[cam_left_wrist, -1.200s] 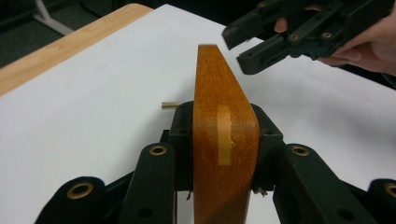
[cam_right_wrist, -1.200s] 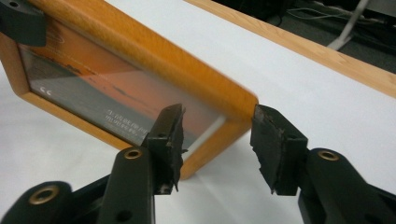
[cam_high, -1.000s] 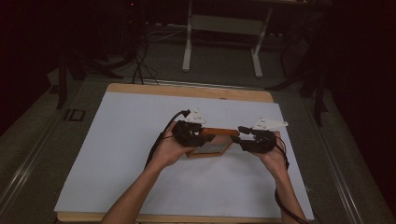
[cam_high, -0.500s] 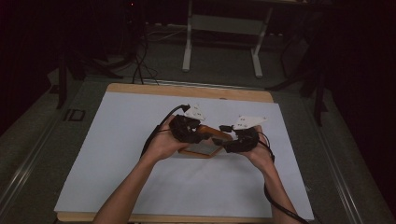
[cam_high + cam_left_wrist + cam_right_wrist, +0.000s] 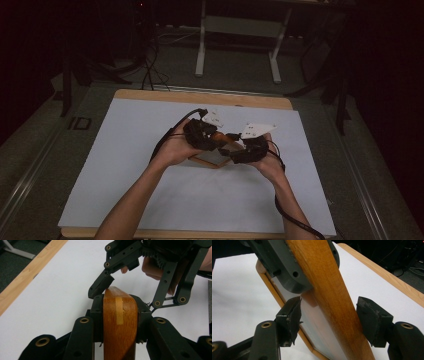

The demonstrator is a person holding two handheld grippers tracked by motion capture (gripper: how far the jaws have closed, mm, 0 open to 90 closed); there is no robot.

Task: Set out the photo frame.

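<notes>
A wooden picture frame (image 5: 212, 159) with a pane rests near the middle of the white sheet, one side lifted off it. My left gripper (image 5: 220, 136) is shut on that raised wooden rail (image 5: 120, 335), its pads (image 5: 96, 307) pressing both faces. My right gripper (image 5: 232, 148) meets it from the right. In the right gripper view the rail (image 5: 324, 277) runs between the right gripper's (image 5: 330, 320) fingers, and its pads (image 5: 290, 315) stand off the wood. Its jaws have just been opening with the rail between them. In the left gripper view one right fingertip (image 5: 101, 286) sits at the rail's end.
The white sheet (image 5: 125, 165) covers a wooden tabletop whose bare edge (image 5: 200, 96) shows at the far side. Beyond it stand a white metal stand (image 5: 237, 45) and floor cables (image 5: 150, 70). Each gripper's cable trails back along the forearm.
The right hand has moved left, closer to the left gripper, and its jaws stand wider. The frame's held rail has swung from level across the table to a slant.
</notes>
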